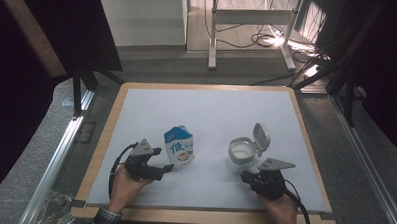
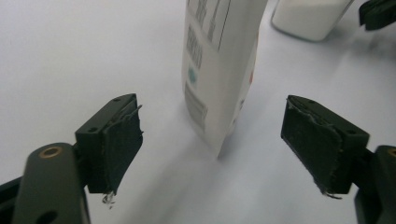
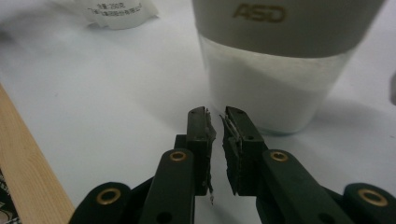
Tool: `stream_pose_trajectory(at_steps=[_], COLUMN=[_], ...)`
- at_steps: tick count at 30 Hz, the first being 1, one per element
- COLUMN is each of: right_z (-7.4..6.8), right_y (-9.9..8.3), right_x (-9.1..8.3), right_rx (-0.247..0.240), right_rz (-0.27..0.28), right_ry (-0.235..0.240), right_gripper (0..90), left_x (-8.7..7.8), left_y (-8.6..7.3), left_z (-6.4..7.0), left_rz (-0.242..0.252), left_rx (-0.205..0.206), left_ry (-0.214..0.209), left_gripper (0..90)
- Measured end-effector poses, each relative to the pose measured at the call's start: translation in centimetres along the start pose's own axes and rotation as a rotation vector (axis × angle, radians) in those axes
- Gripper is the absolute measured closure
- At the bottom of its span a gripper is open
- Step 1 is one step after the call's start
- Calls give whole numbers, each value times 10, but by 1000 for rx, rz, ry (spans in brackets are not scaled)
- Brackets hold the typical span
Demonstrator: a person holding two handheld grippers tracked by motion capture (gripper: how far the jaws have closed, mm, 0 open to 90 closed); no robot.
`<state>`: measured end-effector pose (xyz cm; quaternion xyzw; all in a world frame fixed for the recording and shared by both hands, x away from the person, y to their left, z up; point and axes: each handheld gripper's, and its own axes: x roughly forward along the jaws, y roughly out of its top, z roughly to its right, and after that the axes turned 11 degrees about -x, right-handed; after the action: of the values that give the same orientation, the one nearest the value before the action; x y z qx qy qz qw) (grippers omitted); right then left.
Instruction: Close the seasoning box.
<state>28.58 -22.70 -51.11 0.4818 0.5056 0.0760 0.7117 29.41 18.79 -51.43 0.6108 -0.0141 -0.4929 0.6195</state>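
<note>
the jar [image 1: 241,154] stands on the table [image 1: 211,112] with its lid flipped up, white powder inside, just beyond the right tongs [image 3: 217,122], which are pressed together and hold nothing. the carton [image 1: 179,145] stands upright left of it; the left tongs [image 2: 212,133] are spread wide, the carton just ahead, untouched
</note>
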Motion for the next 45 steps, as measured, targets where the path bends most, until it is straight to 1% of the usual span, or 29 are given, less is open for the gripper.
stream_pose_trajectory(at_steps=[2,3,4,6,10,12,14,17,19,22,26,28,36,45], right_z=[3,5,6,9,15,18,22,29,33,40,46,51,62,73], right_y=[-1,-1,-2,-2,-2,-1,0,2,3,6,9,11,18,28], right_x=[-2,-3,-5,-7,-12,-15,-18,-23,-26,-30,-33,-35,-39,-46], right_rx=[8,15,18,29,29,31,28,40,47,53,54,57,71,74], right_rz=[-1,2,3,6,7,11,10,22,28,37,43,45,50,66], right_ry=[-5,-8,-9,-15,-31,-38,-48,-58,-64,-78,-90,-94,-111,-130], right_gripper=[803,803,804,808,814,821,827,843,853,868,881,889,892,892], left_x=[1,1,3,4,6,8,8,9,11,10,11,11,14,14], left_y=[-5,-5,-11,-16,-24,-27,-30,-32,-35,-37,-37,-37,-38,-38], left_z=[-1,-1,-2,-2,-4,-5,-6,-7,-8,-9,-9,-8,-3,-3], left_rz=[-7,-7,-15,-28,-60,-75,-89,-103,-124,-111,-109,-112,-126,-125], left_rx=[-9,-9,-17,-21,-38,-47,-49,-54,-59,-65,-65,-54,-22,-21], left_ry=[-2,-2,1,21,51,54,68,77,90,90,92,105,142,143], left_gripper=[172,159,137,125,98,97,96,92,90,91,90,87,87,87])
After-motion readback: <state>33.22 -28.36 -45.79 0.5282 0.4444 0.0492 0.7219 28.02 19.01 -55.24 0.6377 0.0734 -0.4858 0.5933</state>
